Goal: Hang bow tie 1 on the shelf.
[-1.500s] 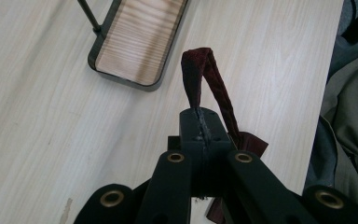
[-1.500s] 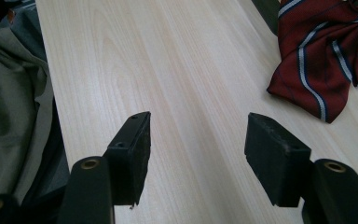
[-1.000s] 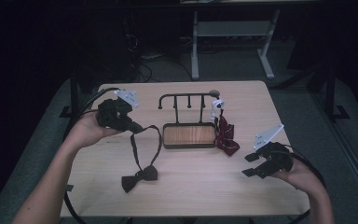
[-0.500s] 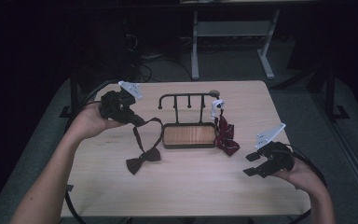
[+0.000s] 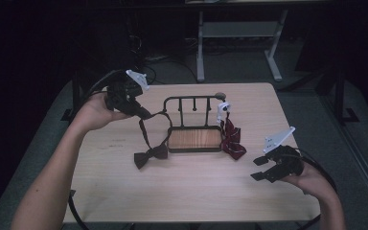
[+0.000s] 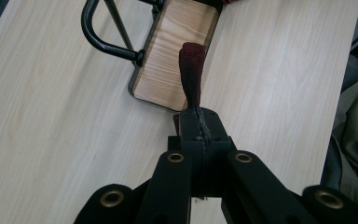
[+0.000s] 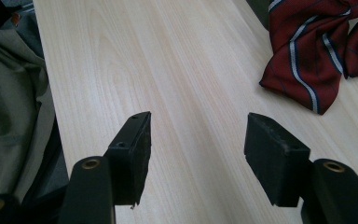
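Item: dark bow tie [image 5: 151, 154] with strap. The left gripper [image 5: 141, 111] is holding it up by the strap above the table's [image 5: 124, 191] far left part; its jaws are closed tight on the band. The loop is hanging down from the claw and the bow itself is dangling low, just in front of the left corner of the rack's tray, at or barely above the tabletop; contact cannot be told.

Item: black metal rack [image 5: 194, 125] with wooden tray base, standing mid-table, just right of the hanging strap.

Item: red striped tie [image 5: 232, 140], hanging at the rack's right end, its folds spilling onto the table.

Item: right gripper [image 5: 263, 168], resting low near the table's right front, jaws spread wide, gripping nothing, well apart from the bow tie.

The left gripper view is showing the maroon strap [image 6: 192, 70] pinched between the closed jaws, over the tray's wood grain. The right gripper view is showing the tie's white and navy stripes [image 7: 317, 51] beyond the open jaws.
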A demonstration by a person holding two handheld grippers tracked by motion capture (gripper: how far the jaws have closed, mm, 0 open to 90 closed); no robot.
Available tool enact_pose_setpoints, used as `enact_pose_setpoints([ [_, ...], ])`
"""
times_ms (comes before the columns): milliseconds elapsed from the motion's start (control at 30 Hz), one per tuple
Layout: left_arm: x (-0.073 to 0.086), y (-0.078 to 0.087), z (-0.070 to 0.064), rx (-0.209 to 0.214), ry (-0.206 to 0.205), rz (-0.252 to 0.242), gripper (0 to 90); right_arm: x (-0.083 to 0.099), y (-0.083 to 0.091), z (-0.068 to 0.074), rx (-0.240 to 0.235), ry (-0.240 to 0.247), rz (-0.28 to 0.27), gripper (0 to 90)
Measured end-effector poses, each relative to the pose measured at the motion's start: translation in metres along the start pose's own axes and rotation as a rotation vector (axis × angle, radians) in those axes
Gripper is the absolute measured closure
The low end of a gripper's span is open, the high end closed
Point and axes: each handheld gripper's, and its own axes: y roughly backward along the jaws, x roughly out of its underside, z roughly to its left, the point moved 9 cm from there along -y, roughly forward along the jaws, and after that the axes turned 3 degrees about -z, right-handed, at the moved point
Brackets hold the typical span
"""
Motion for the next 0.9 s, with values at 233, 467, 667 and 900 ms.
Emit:
enact_pose_setpoints([
  [233, -0.005, 0.002, 0.012, -0.009, 0.015, 0.0, 90.0, 0.0, 0.002, 0.0, 0.002, 0.001, -0.005, 40.8],
  [467, -0.011, 0.003, 0.024, -0.013, 0.025, 0.008, 90.0, 0.0, -0.001, 0.001, -0.006, -0.008, 0.001, 40.8],
  [667, -0.015, 0.0, 0.03, -0.014, 0.036, 0.012, 89.9, 0.0, 0.0, 0.0, -0.002, -0.002, -0.001, 40.8],
  [900, -0.016, -0.002, 0.038, -0.027, 0.047, 0.032, 89.9, 0.0, 0.001, 0.0, 0.001, -0.004, -0.002, 40.8],
])
